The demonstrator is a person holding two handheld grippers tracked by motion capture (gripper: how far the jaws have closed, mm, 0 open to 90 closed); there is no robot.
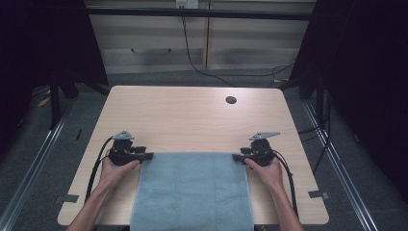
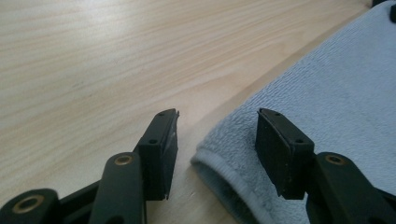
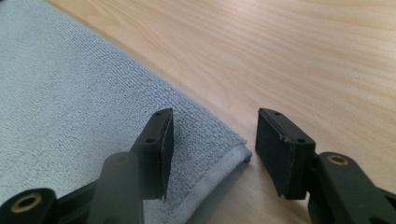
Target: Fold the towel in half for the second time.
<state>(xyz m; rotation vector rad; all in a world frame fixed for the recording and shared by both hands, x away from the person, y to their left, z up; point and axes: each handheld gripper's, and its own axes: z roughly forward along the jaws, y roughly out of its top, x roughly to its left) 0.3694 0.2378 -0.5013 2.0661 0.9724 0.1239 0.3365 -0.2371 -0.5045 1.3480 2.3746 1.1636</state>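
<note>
Towel [image 1: 192,190], grey-blue, lies flat on the near middle of the wooden table [image 1: 192,115], its near end hanging over the table's front edge. Bare wood stretches beyond its far edge and down both sides. The left gripper [image 1: 146,156] sits at the far left corner, jaws apart around the hemmed corner. The right gripper [image 1: 237,157] sits at the far right corner, jaws likewise apart. A small round hole [image 1: 231,100] lies far right.

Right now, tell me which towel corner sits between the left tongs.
The far left corner of the grey-blue towel: it lies flat between the open left tongs, ungripped. The far right corner sits between the right tongs.
</note>
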